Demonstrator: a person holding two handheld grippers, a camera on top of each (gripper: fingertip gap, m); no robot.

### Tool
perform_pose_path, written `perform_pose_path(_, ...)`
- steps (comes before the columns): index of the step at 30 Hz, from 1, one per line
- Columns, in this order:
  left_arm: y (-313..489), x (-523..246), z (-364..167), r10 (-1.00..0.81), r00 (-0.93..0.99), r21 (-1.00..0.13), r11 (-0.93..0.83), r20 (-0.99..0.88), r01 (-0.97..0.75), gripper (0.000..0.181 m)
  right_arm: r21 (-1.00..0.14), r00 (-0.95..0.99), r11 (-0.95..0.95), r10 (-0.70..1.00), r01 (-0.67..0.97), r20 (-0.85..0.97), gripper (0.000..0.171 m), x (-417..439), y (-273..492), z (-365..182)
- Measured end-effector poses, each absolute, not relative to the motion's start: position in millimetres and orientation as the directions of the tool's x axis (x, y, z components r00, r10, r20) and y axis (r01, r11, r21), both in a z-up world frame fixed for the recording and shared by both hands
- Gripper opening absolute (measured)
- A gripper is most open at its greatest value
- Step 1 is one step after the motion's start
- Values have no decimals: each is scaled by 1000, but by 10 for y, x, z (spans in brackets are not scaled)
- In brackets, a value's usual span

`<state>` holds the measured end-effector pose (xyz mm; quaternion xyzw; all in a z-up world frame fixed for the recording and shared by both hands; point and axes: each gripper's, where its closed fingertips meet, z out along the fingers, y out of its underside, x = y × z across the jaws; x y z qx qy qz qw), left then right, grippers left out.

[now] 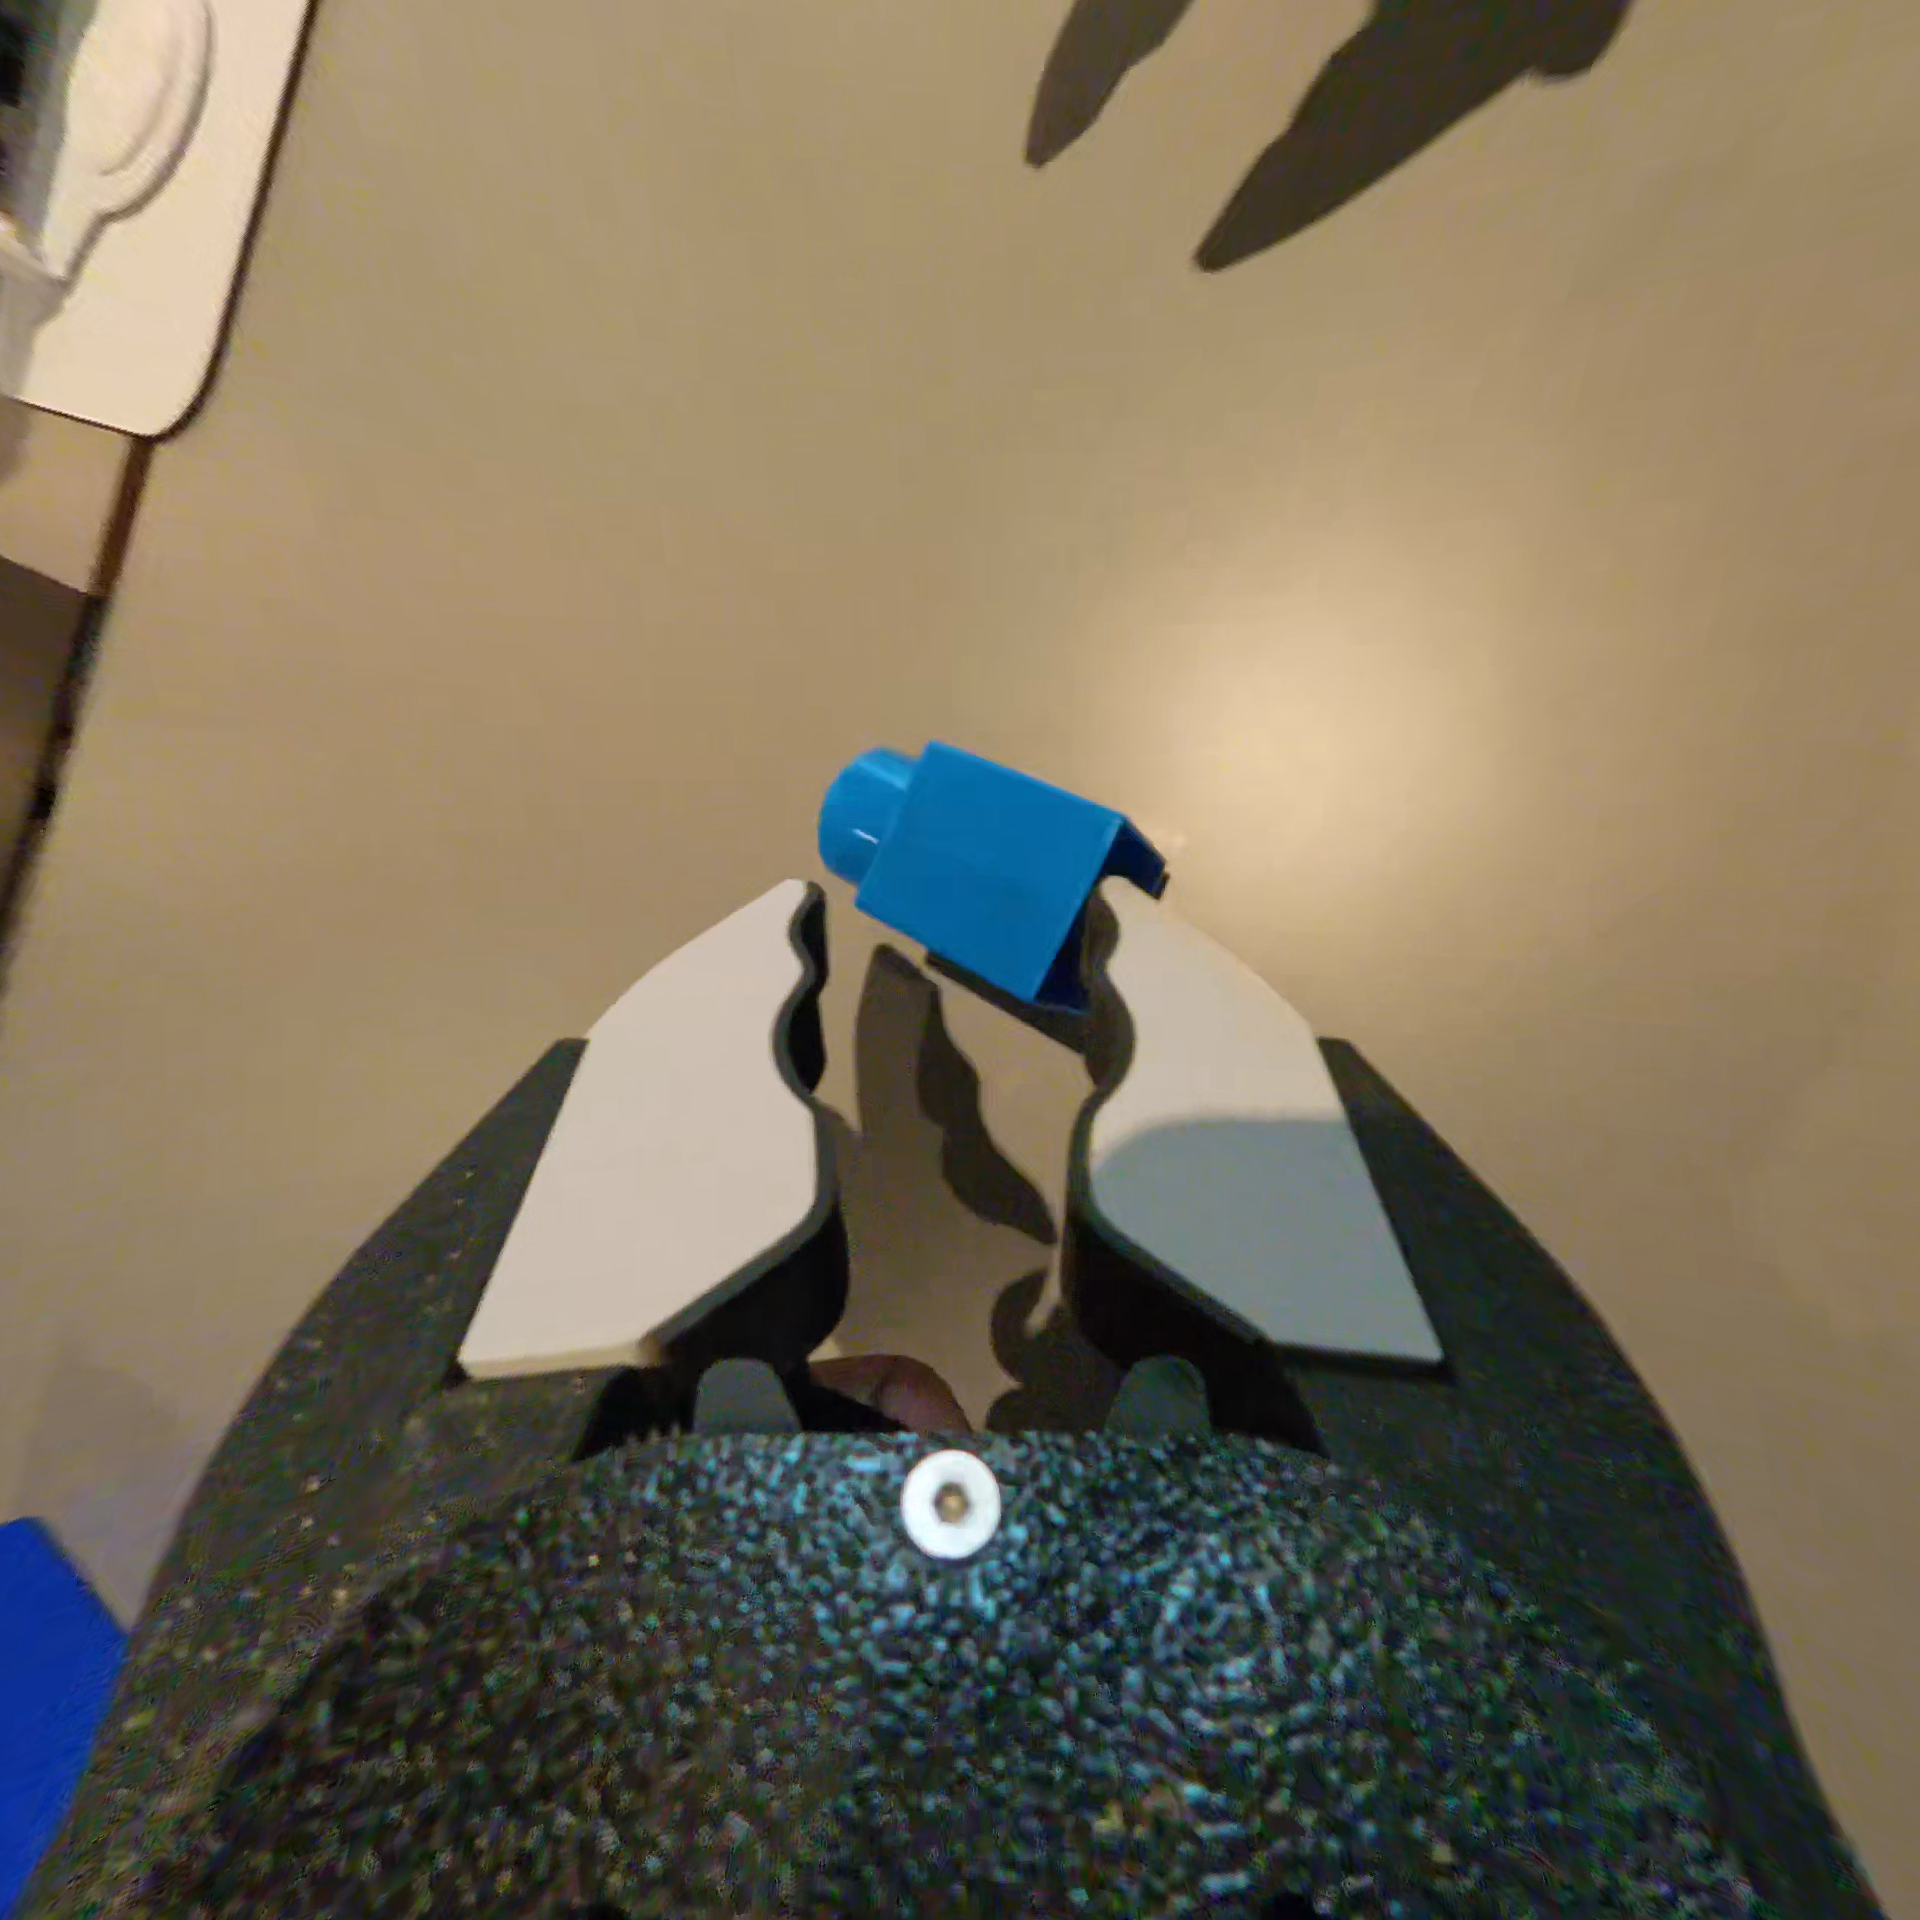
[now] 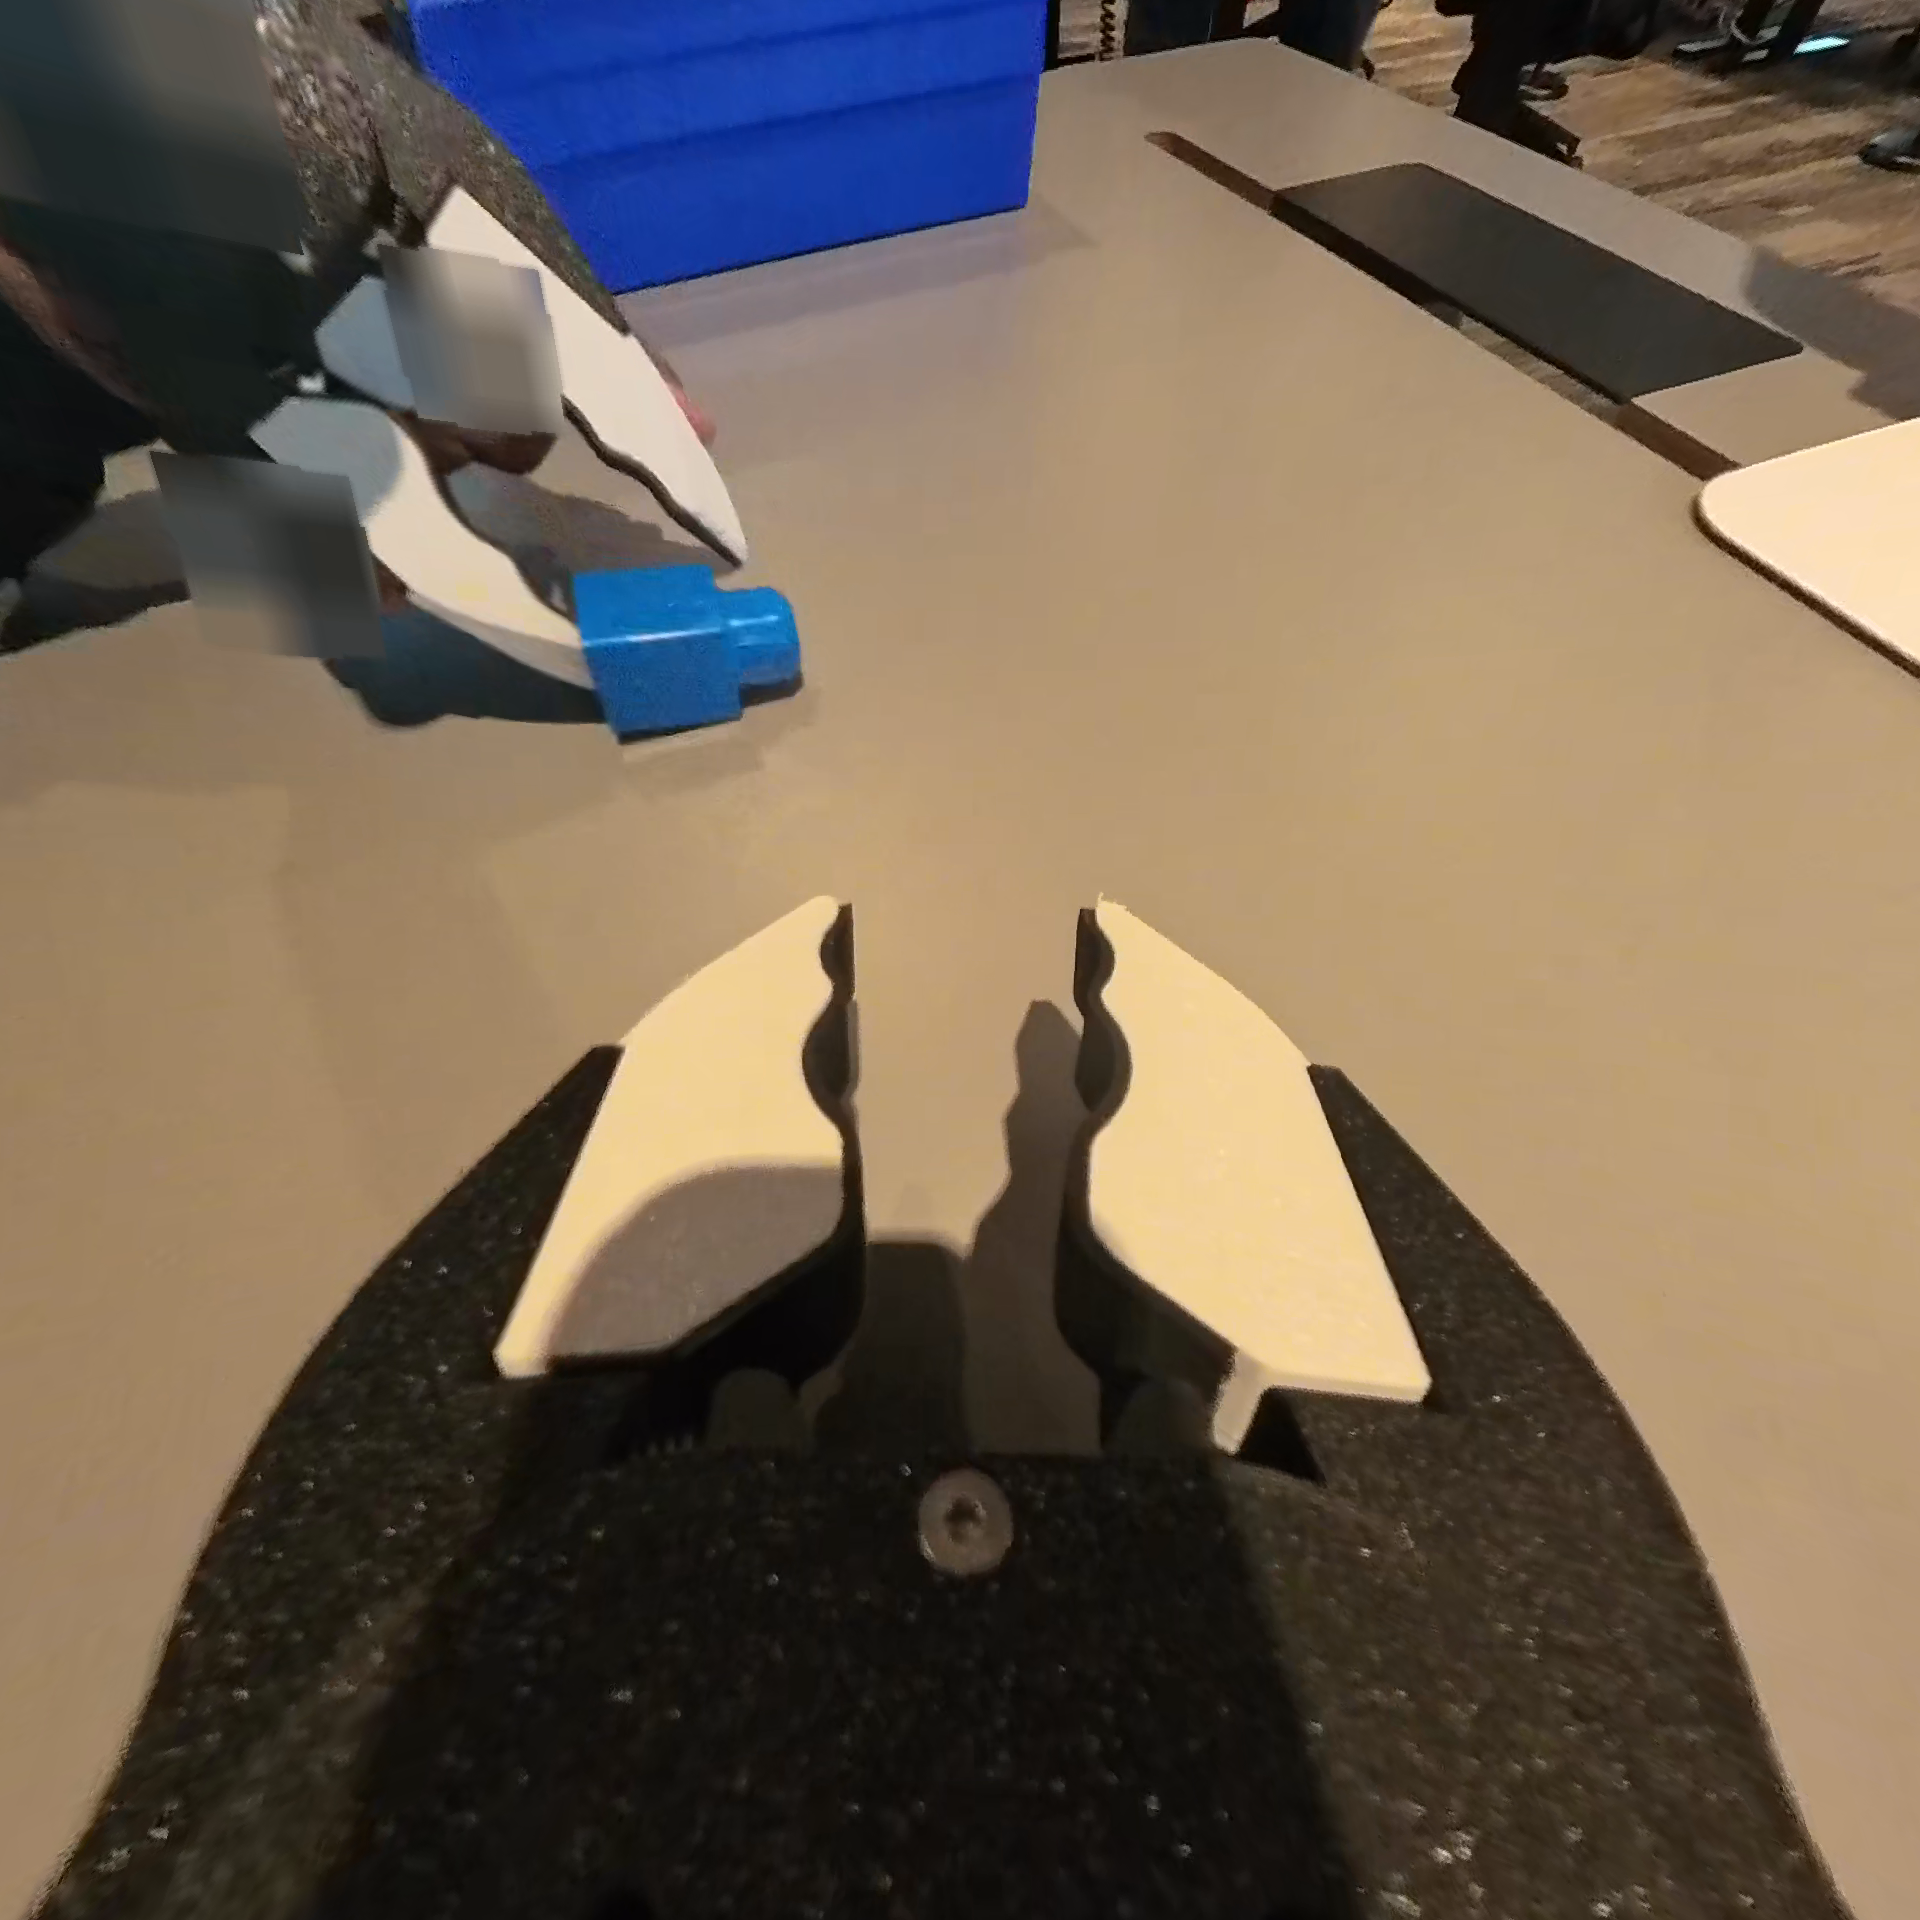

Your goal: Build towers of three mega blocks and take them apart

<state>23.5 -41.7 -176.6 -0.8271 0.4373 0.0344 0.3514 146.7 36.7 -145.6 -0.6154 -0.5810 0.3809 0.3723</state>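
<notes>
One blue mega block lies on its side on the tan table, its single stud pointing left in the left wrist view. My left gripper is open and points down at it. The right finger's tip touches the block's hollow end, and the left fingertip stands apart from the stud. In the right wrist view the block lies at mid-left with the left gripper over it. My right gripper is open and empty, above bare table in front of the block.
A blue bin stands at the table's far side and shows at the lower left edge of the left wrist view. A white board lies at the right edge. A dark mat lies at the far right. Across from one pair of fingers to the other is roughly 15 cm.
</notes>
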Motion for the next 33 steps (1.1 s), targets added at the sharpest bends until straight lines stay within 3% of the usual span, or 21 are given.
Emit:
perform_pose_path(3,-511,229,-1611,-702,649,-636,-364,-293,-680,59,-888,21,-21,1000,459,-13,41,1462,331,-1494)
perform_pose_path(7,-579,-82,-1042,-609,758,-808,-313,-232,-499,59,-876,14,14,1000,482,24,41,1453,306,-1527)
perform_pose_path(12,-622,-1499,-318,-189,946,-898,-313,-262,-311,50,-872,10,17,1000,489,25,40,1446,299,-1539)
perform_pose_path(16,-738,-2861,-311,128,930,-842,-480,-343,-245,51,-872,11,10,1000,489,18,40,1445,302,-1539)
perform_pose_path(19,-712,-3502,-733,120,897,-705,-665,-427,-246,53,-872,15,4,1000,489,14,39,1443,311,-1540)
perform_pose_path(21,-616,-3678,-1099,27,907,-612,-746,-419,-261,55,-874,20,-2,1000,486,9,39,1445,320,-1536)
perform_pose_path(25,-447,-3783,-1643,-14,965,-547,-822,-264,-161,61,-883,29,-26,999,469,-14,38,1452,343,-1514)
perform_pose_path(26,-360,-3785,-1616,17,978,-594,-797,-207,-112,51,-885,29,-34,999,464,-23,37,1453,347,-1507)
perform_pose_path(28,-261,-3834,-1601,71,985,-633,-773,-156,-44,53,-890,28,-51,999,453,-43,37,1457,357,-1494)
perform_pose_path(33,-281,-3874,-1638,118,989,-559,-827,-83,52,56,-893,13,-71,997,444,-73,35,1458,354,-1480)
